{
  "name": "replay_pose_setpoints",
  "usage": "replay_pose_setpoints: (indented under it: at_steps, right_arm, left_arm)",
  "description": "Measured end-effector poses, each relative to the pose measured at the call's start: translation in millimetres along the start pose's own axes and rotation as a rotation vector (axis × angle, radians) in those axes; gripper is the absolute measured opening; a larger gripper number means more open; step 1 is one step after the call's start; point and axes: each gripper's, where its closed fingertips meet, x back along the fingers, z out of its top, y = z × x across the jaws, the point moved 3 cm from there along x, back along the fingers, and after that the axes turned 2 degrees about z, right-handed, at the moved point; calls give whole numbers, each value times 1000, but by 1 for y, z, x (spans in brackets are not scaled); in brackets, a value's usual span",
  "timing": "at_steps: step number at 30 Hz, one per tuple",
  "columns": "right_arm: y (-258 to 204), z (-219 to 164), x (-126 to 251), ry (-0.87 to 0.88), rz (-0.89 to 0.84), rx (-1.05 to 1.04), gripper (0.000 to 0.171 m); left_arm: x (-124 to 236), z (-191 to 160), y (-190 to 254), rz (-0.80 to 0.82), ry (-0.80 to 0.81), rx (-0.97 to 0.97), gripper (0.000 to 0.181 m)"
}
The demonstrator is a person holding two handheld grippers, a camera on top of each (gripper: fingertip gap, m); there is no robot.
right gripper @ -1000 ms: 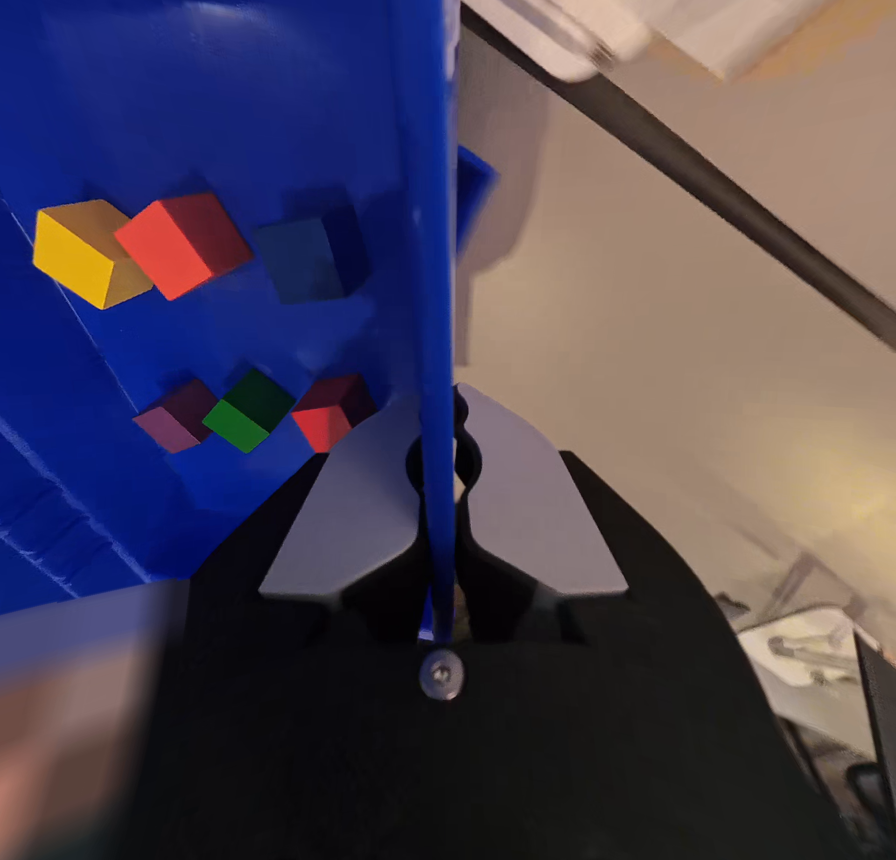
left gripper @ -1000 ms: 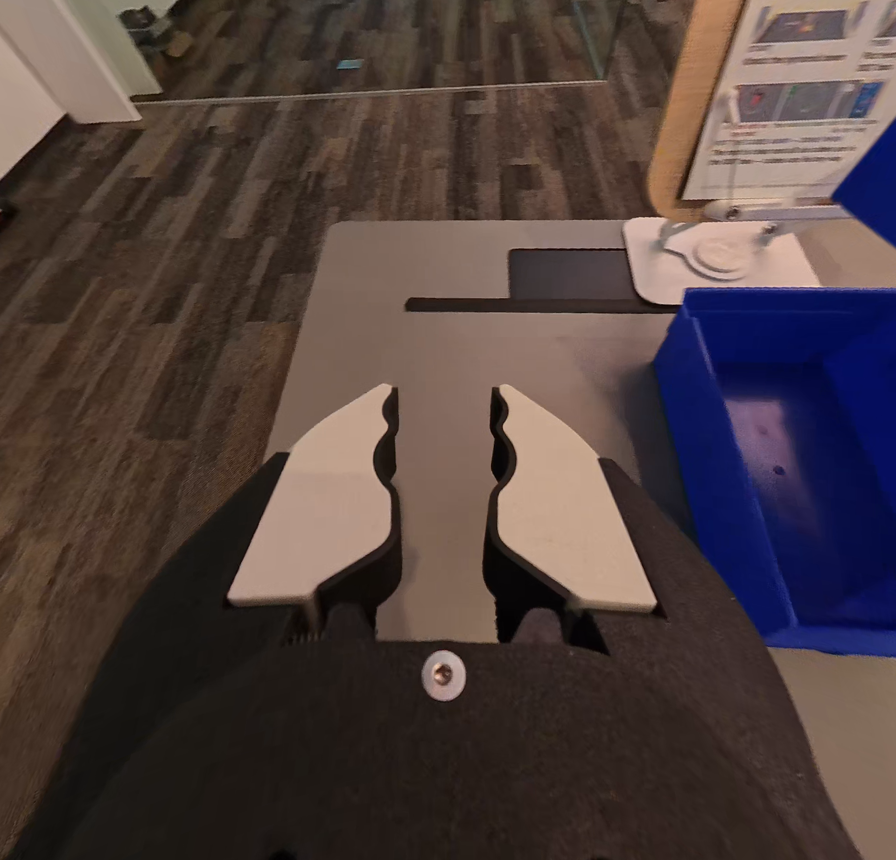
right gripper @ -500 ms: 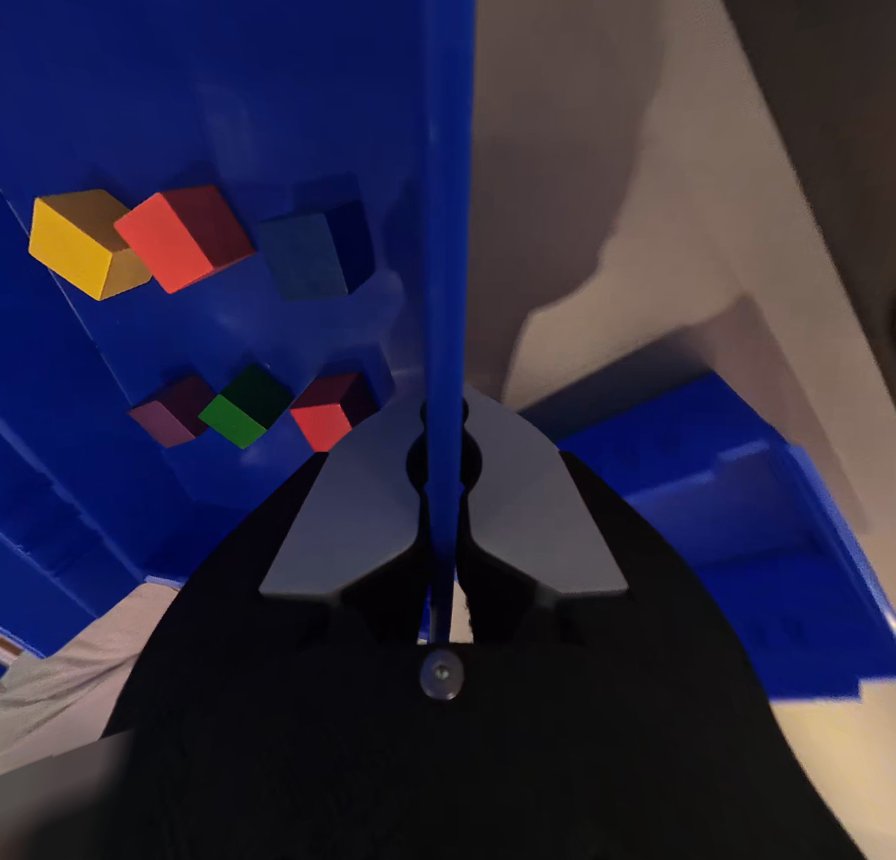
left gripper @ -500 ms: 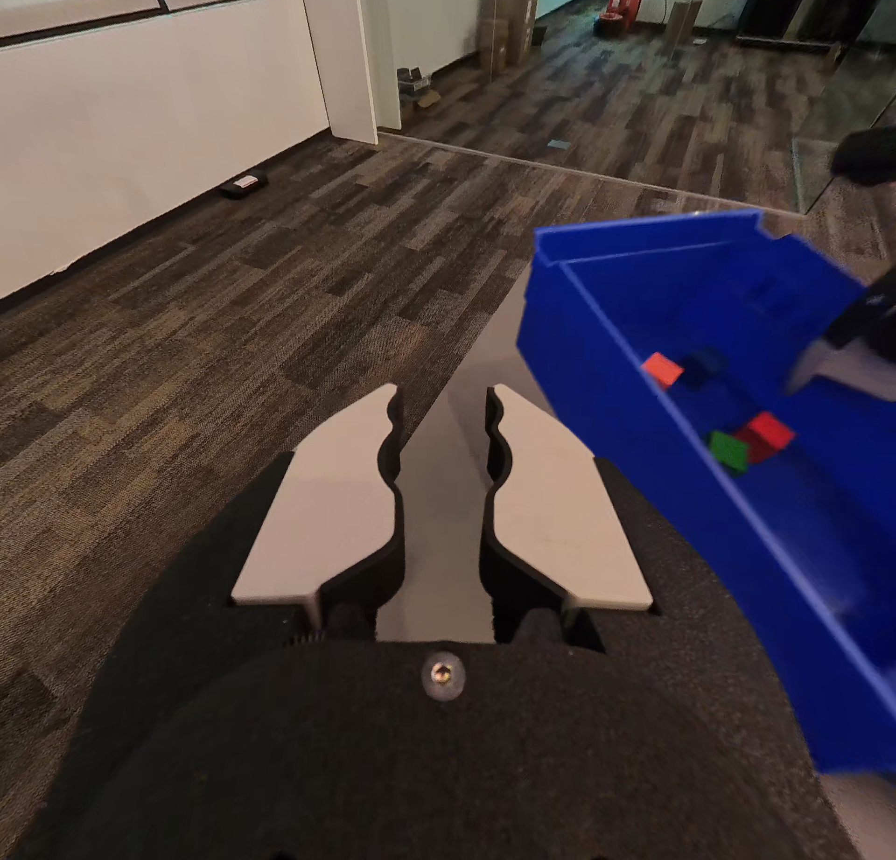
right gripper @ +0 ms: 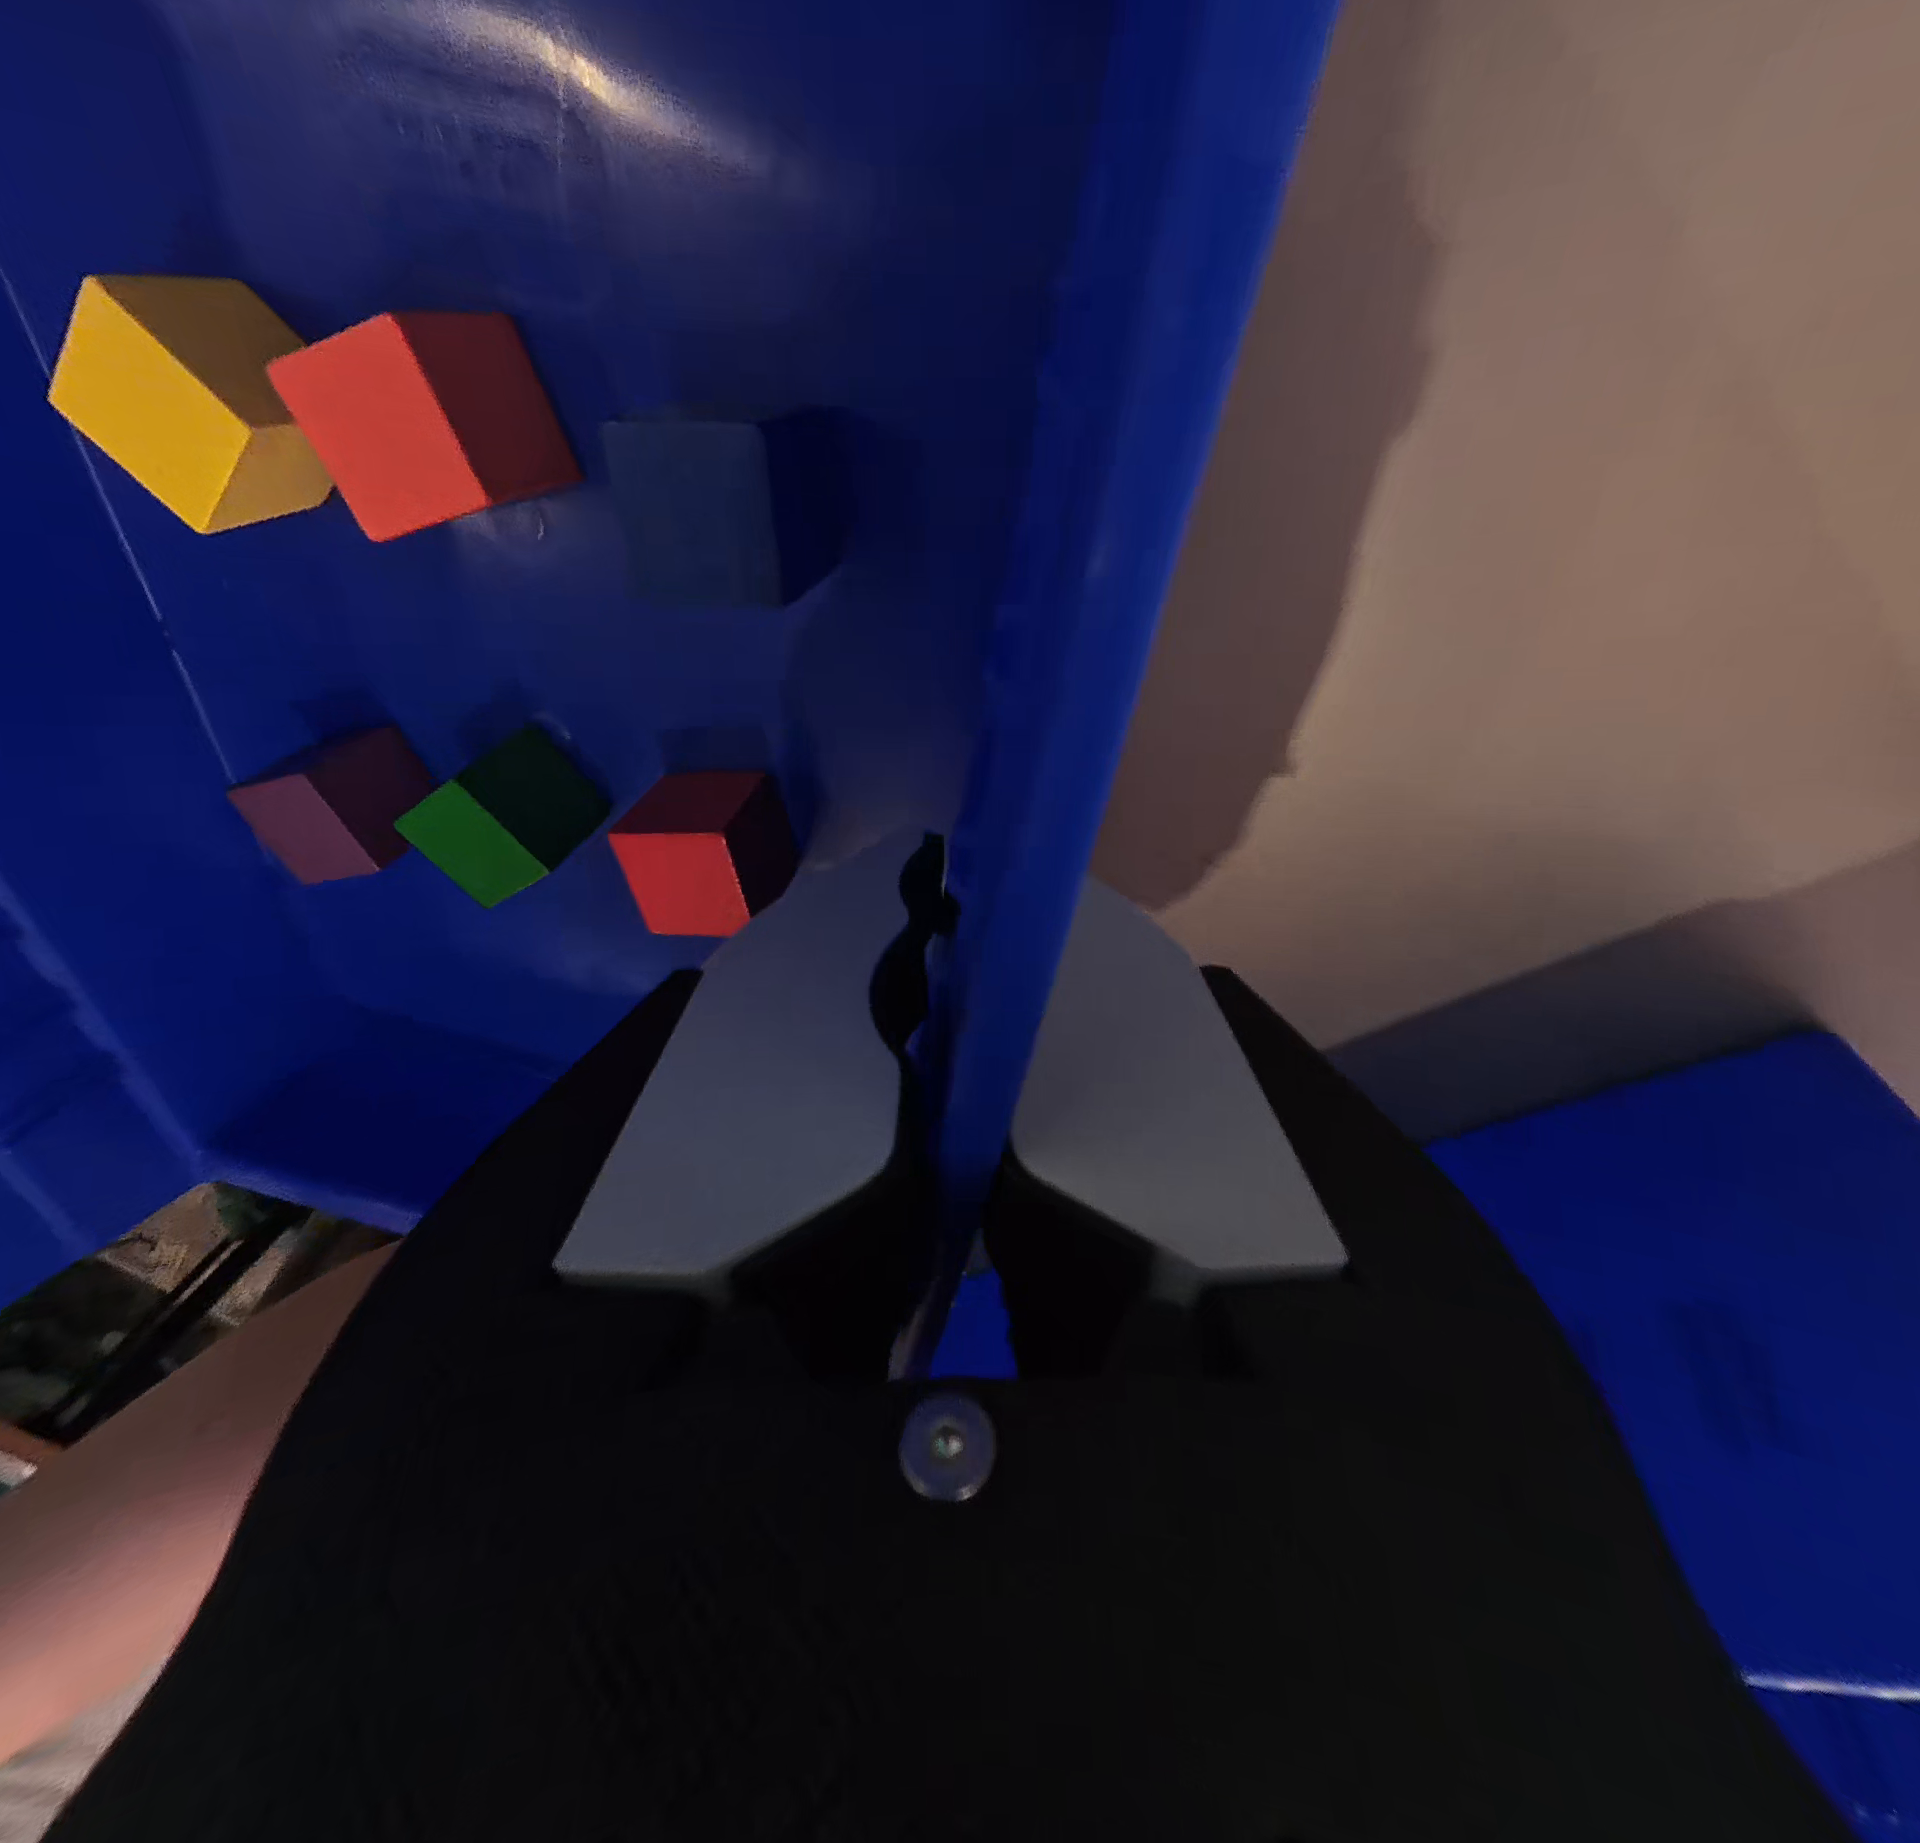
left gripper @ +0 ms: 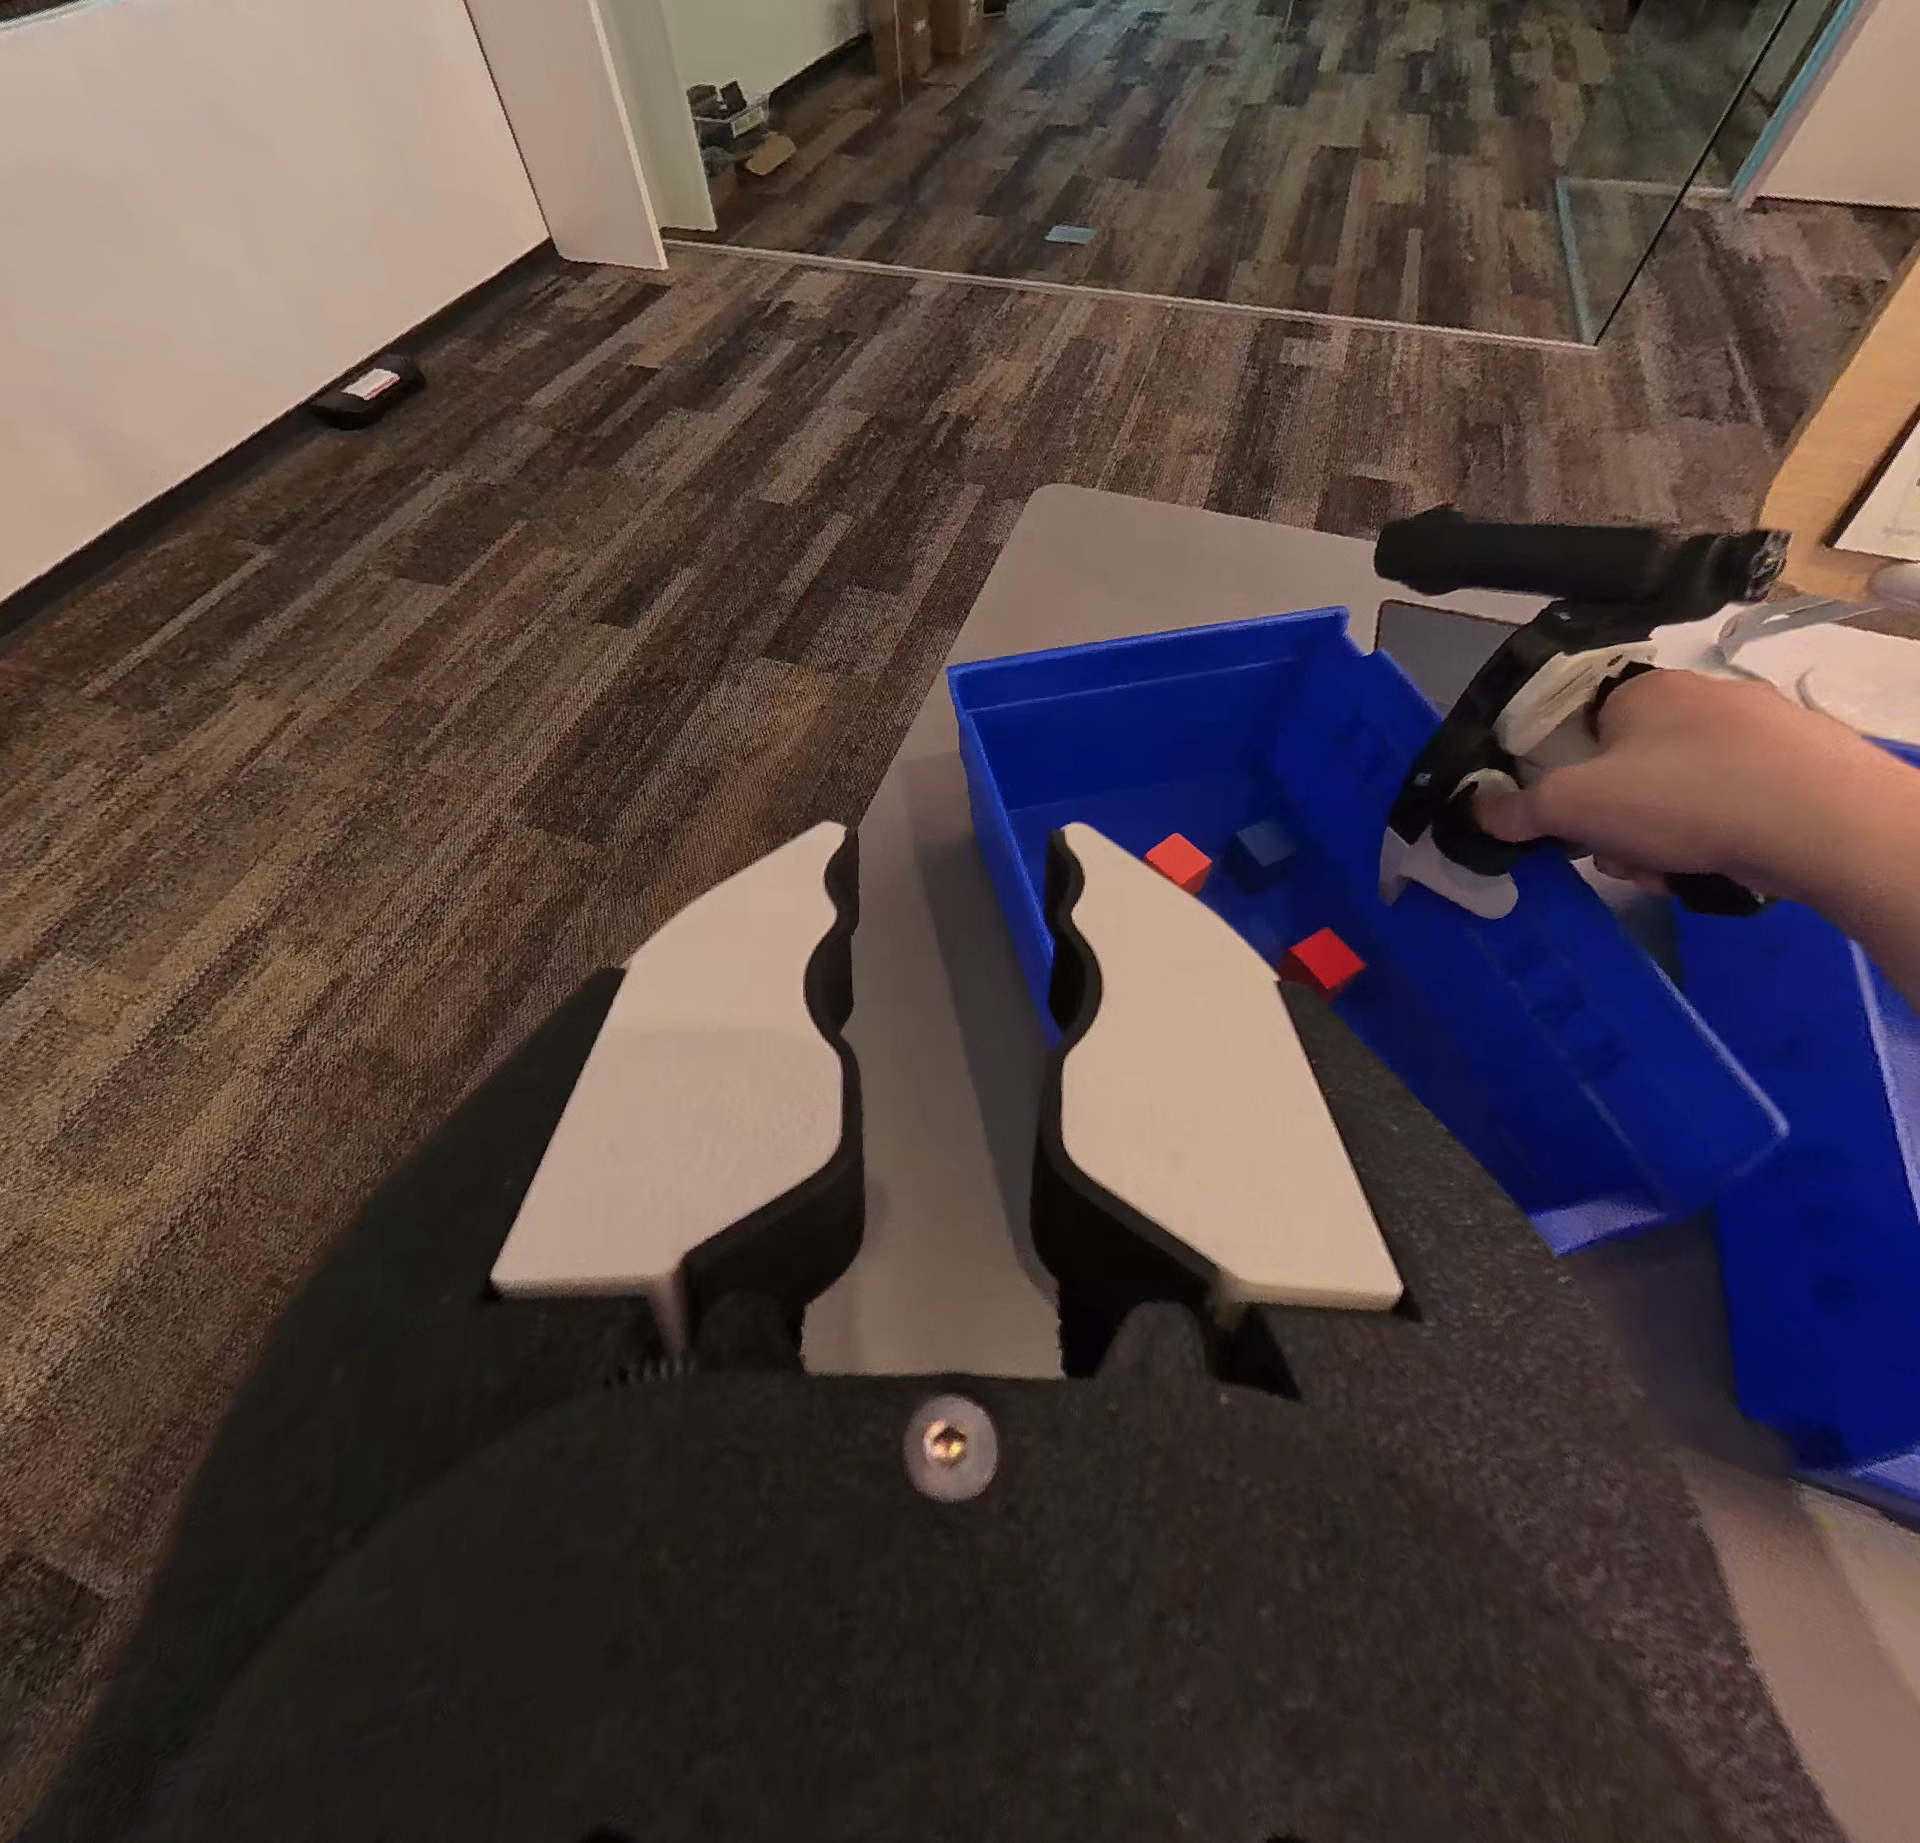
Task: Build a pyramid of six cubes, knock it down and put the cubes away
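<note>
The counter [left gripper: 1132, 567] carries a blue bin [left gripper: 1143, 671], and the right gripper [right gripper: 961, 920] is clamped on the bin's side wall, one finger inside and one outside. All six cubes lie loose on the bin floor: yellow cube [right gripper: 177, 401], orange cube [right gripper: 416, 422], blue cube [right gripper: 696, 510], purple cube [right gripper: 322, 806], green cube [right gripper: 499, 817] and red cube [right gripper: 696, 853]. That suggests an early step, with the pyramid unbuilt; next the cubes must come out onto the counter. The left gripper [left gripper: 951, 858] hangs partly open and empty beside the bin. Only its view shows the hand [left gripper: 1704, 785] and open counter space, but just three cubes.
</note>
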Motion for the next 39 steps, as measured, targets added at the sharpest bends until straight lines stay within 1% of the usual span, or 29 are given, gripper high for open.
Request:
replay_pose_setpoints:
  at_steps: [3, 5, 6, 7, 9, 11, 12, 13, 14, 15, 16, 17, 18, 20, 21, 23, 25, 26, 27, 31, 36, 39]
  right_arm:
    - [0, -3, -2, 5, -37, 54, 11]
    - [0, -3, 6, 62, -57, 103, 14]
    - [1, -2, 15, 115, -80, 149, 15]
    - [1, -2, 29, 187, -100, 197, 20]
    - [-4, -12, 66, 342, -142, 307, 19]
    - [4, -41, 113, 520, -267, 409, 24]
    - [16, -60, 137, 602, -334, 417, 25]
    - [36, -84, 155, 657, -394, 387, 27]
    - [63, -109, 169, 682, -447, 314, 36]
    - [96, -137, 175, 668, -483, 204, 43]
    - [131, -167, 173, 616, -500, 57, 53]
    - [161, -195, 165, 543, -490, -78, 58]
    - [184, -218, 151, 480, -452, -174, 58]
    - [211, -244, 122, 430, -362, -267, 58]
    - [214, -250, 108, 413, -311, -280, 58]
    - [216, -256, 86, 390, -255, -271, 57]
    - [219, -262, 69, 324, -248, -267, 50]
    - [217, -264, 61, 286, -213, -259, 42]
    - [212, -263, 55, 273, -136, -259, 26]
    - [223, -264, 54, 298, -41, -350, 8]
    - [246, -278, 59, 273, -32, -338, 7]
    - [263, -293, 62, 270, -17, -337, 7]
  left_arm:
    - [0, 2, 6, -24, 3, -12, 34]
    - [-1, 1, 9, -37, -3, -24, 35]
    - [-2, 1, 11, -43, -5, -26, 35]
    - [-2, 1, 11, -45, -7, -25, 36]
    - [-3, 1, 13, -48, -12, -30, 36]
    - [-3, 1, 16, -57, -16, -41, 37]
    - [-3, 2, 18, -63, -16, -46, 37]
    - [-3, 2, 20, -68, -14, -47, 37]
    - [-3, 3, 22, -72, -13, -48, 37]
    - [-4, 4, 24, -77, -12, -48, 37]
    - [-4, 4, 27, -81, -13, -51, 37]
    - [-5, 5, 29, -79, -15, -54, 37]
    - [-6, 6, 31, -72, -15, -58, 37]
    - [-7, 8, 38, -67, -21, -73, 37]
    - [-9, 8, 43, -69, -27, -87, 37]
    - [-11, 8, 52, -68, -47, -126, 38]
    - [-12, 7, 62, -67, -63, -176, 40]
    - [-12, 8, 67, -67, -67, -198, 40]
    - [-12, 8, 72, -66, -71, -217, 40]
    - [-8, 10, 90, -47, -64, -299, 41]
    - [-2, 15, 110, -38, -23, -376, 39]
    - [-2, 13, 121, -70, -30, -389, 36]
